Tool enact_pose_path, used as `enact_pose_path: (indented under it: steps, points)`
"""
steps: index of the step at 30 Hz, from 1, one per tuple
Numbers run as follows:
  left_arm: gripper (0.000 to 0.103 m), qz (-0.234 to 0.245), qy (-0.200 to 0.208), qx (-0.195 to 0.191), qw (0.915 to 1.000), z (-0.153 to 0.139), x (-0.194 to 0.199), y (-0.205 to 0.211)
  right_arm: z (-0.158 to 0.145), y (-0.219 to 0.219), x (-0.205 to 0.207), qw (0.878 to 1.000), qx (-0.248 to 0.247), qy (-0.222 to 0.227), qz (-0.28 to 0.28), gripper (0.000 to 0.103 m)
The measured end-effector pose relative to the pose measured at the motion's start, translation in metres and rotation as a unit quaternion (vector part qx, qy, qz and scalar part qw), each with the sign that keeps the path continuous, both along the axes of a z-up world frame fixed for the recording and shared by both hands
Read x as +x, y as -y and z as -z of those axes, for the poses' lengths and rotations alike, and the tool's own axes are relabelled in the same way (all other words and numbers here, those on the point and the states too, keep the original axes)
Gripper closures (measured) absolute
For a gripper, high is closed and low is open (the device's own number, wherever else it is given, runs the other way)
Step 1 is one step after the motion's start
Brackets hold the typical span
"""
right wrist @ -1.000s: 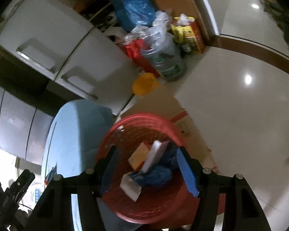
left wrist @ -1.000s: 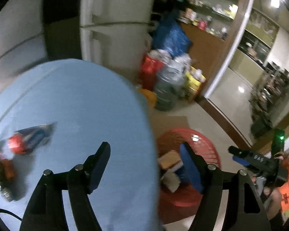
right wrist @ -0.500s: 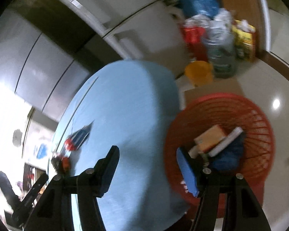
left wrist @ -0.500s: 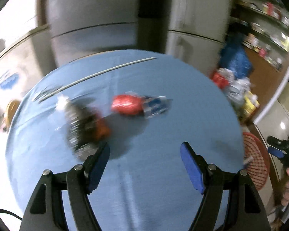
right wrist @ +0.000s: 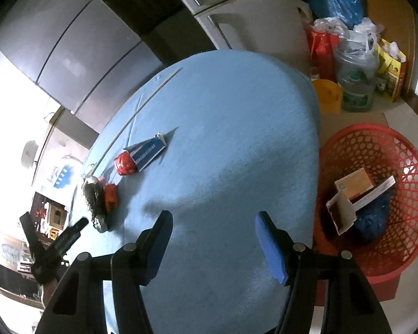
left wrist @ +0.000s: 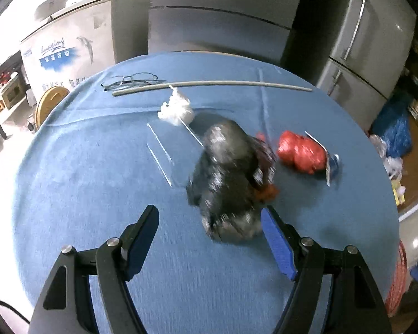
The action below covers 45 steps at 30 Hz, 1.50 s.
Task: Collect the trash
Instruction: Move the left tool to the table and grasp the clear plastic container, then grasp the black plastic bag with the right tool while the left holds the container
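I had swung both grippers off the red basket [right wrist: 376, 194] and back over the blue table [left wrist: 97, 181]. My left gripper [left wrist: 209, 239], jaws wide and empty, faced the crumpled dark wrapper [left wrist: 228, 183] (blurred); my right gripper [right wrist: 213, 243] gaped empty too.

wrappers [left wrist: 231, 178] on table [left wrist: 97, 172], basket [right wrist: 376, 200] on floor beside it

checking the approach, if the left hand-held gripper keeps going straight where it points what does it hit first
Most likely the crumpled dark foil wrapper, just ahead and slightly toward the right finger of the open left hand-held gripper; depth is unclear.
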<state>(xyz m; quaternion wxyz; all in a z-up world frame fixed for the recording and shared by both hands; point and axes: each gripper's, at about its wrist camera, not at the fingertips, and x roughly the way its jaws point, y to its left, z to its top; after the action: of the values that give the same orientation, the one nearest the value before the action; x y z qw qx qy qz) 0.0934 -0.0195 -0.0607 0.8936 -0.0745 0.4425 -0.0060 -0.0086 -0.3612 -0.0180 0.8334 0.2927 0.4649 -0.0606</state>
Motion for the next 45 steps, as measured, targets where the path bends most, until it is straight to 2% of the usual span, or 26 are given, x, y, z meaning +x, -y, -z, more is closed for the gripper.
enact_pose_path:
  steps: [4,9,15,18,23,28,29,31,36,41,45]
  points:
    - [0.027,-0.021,0.0,-0.03,0.9993,-0.001,0.012,-0.015,0.0,0.005,-0.005,1.0,0.0,-0.004,0.008,0.037]
    - [0.027,-0.054,-0.027,0.008,0.9981,0.011,0.022,-0.029,0.0,0.008,-0.01,1.0,0.004,-0.005,0.01,0.037]
    - [0.027,-0.093,-0.006,-0.038,0.995,0.0,0.012,-0.055,0.011,0.008,-0.009,1.0,0.017,-0.017,0.007,0.037]
    - [0.026,-0.092,-0.002,-0.058,0.994,-0.011,0.027,-0.052,0.012,0.003,-0.008,1.0,0.019,-0.016,0.002,0.037]
    - [0.026,-0.133,-0.035,-0.049,0.9892,-0.003,0.077,-0.049,0.008,-0.004,-0.012,1.0,0.017,-0.012,-0.006,0.037]
    - [0.028,-0.132,-0.089,-0.036,0.9866,0.026,0.105,-0.049,0.016,0.001,-0.02,1.0,0.019,-0.025,0.002,0.037]
    - [0.048,-0.129,-0.092,-0.036,0.9867,0.03,0.104,-0.052,0.018,0.002,-0.021,0.999,0.02,-0.028,0.005,0.037]
    - [0.058,-0.127,-0.094,-0.028,0.9871,0.032,0.098,-0.058,0.022,0.005,-0.022,0.999,0.023,-0.033,0.008,0.037]
    - [0.059,-0.098,-0.093,-0.043,0.9899,0.028,0.067,-0.075,0.032,-0.001,-0.014,0.998,0.033,-0.045,-0.002,0.037]
    - [0.059,-0.068,-0.089,-0.019,0.9936,0.02,0.023,-0.084,0.03,-0.03,0.008,0.998,0.024,-0.042,-0.046,0.037]
    - [0.059,-0.047,-0.093,0.005,0.9945,0.023,-0.003,-0.08,0.013,-0.073,0.045,0.994,0.008,-0.014,-0.106,0.037]
